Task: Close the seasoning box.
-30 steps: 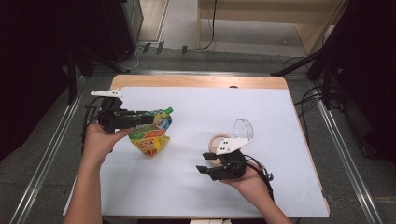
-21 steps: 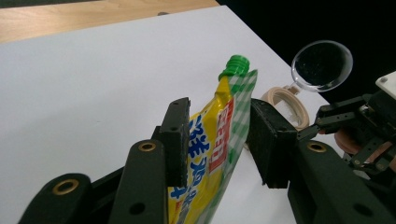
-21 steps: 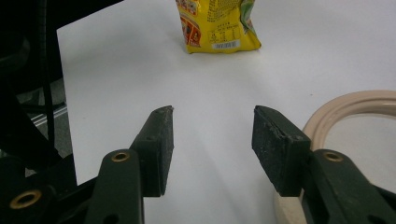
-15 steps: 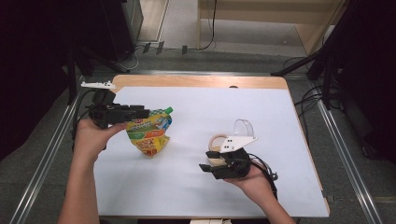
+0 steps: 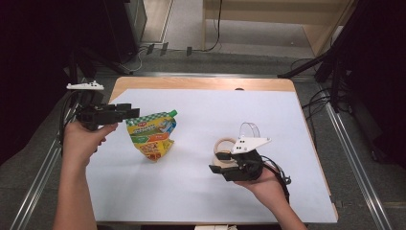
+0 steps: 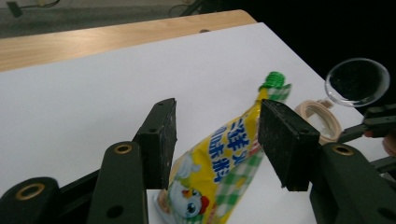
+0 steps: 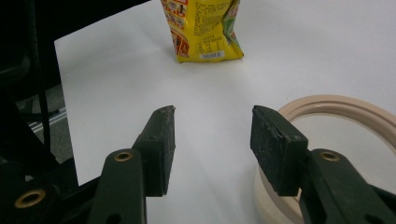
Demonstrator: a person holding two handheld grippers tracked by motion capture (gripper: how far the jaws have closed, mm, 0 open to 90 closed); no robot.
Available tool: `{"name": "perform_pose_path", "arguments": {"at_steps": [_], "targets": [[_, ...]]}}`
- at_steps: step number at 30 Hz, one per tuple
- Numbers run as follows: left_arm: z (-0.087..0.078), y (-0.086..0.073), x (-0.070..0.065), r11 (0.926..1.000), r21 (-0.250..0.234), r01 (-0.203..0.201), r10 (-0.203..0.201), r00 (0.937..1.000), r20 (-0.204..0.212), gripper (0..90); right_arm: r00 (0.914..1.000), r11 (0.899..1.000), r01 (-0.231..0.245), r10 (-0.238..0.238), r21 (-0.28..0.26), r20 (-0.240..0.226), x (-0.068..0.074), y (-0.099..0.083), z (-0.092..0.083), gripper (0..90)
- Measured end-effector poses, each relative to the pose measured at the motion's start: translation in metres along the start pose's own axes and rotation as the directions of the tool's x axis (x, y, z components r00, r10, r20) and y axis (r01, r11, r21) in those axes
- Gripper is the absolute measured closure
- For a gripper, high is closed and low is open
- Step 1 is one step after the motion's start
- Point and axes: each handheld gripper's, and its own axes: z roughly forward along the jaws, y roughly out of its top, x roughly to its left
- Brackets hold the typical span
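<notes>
Left claw [image 5: 128, 112] just opened off the pouch [image 5: 152, 135], now standing on the bench [image 5: 201, 201]; right claw [image 5: 219, 163] open by the tape ring [image 5: 223, 145], untouched.

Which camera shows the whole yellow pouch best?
The high view: the yellow pouch stands whole on the white sheet. The left gripper view has jaws across it; the right gripper view crops its top.

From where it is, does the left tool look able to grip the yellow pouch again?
Probably yes. The left tool has just been opening, and the yellow pouch stands between its pads, seemingly untouched, with bare white mat around it.
</notes>
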Motion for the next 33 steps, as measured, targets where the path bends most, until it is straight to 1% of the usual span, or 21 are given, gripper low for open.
{"name": "perform_pose_path", "arguments": {"at_steps": [2, 3, 6, 8, 10, 14, 16, 22, 28, 33], "targets": [[-0.002, -0.002, 0.006, 0.9991, 0.006, 0.042, -0.042, 0.9991, -0.002, 46.6, 1.0, 1.0, -0.006, 0.006, -0.003, 0.004, -0.001, 0.001, -0.003, 51.5], [-0.002, -0.002, 0.008, 0.9989, 0.001, 0.048, -0.048, 0.9988, -0.009, 46.2, 0.9999, 1.0, -0.007, 0.007, -0.006, 0.008, -0.001, 0.001, -0.004, 51.6], [-0.005, -0.005, 0.013, 0.9992, -0.015, 0.036, -0.037, 0.999, -0.026, 45.7, 0.9999, 1.0, -0.008, 0.008, -0.01, 0.015, -0.003, 0.002, -0.009, 51.8], [-0.006, -0.007, 0.018, 0.9995, -0.018, 0.026, -0.027, 0.9988, -0.041, 44.9, 0.9997, 1.0, -0.009, 0.01, -0.016, 0.022, -0.004, 0.003, -0.013, 51.9], [-0.005, -0.01, 0.023, 0.9995, -0.012, 0.028, -0.029, 0.9979, -0.057, 44.7, 0.9995, 1.0, -0.011, 0.011, -0.019, 0.029, -0.005, 0.005, -0.016, 52.2], [-0.001, -0.016, 0.033, 0.9993, -0.013, 0.036, -0.037, 0.9963, -0.078, 42.9, 0.9989, 0.999, -0.023, 0.024, -0.035, 0.041, -0.007, 0.008, -0.025, 52.8], [0.003, -0.019, 0.037, 0.9991, -0.017, 0.039, -0.04, 0.9961, -0.079, 41.6, 0.9987, 0.999, -0.024, 0.026, -0.04, 0.045, -0.007, 0.009, -0.029, 53.1], [0.013, -0.024, 0.044, 0.9987, 0.012, 0.049, -0.048, 0.9952, -0.086, 41.5, 0.9979, 0.998, -0.027, 0.031, -0.057, 0.058, -0.01, 0.013, -0.042, 54.1], [0.021, -0.027, 0.047, 0.9985, 0.031, 0.045, -0.042, 0.9961, -0.077, 41.5, 0.9964, 0.997, -0.043, 0.048, -0.067, 0.07, -0.016, 0.015, -0.059, 59.8], [0.025, -0.029, 0.048, 0.9982, 0.041, 0.044, -0.041, 0.9969, -0.068, 41.3, 0.9936, 0.994, -0.059, 0.067, -0.087, 0.091, -0.021, 0.016, -0.071, 62.4]]}}
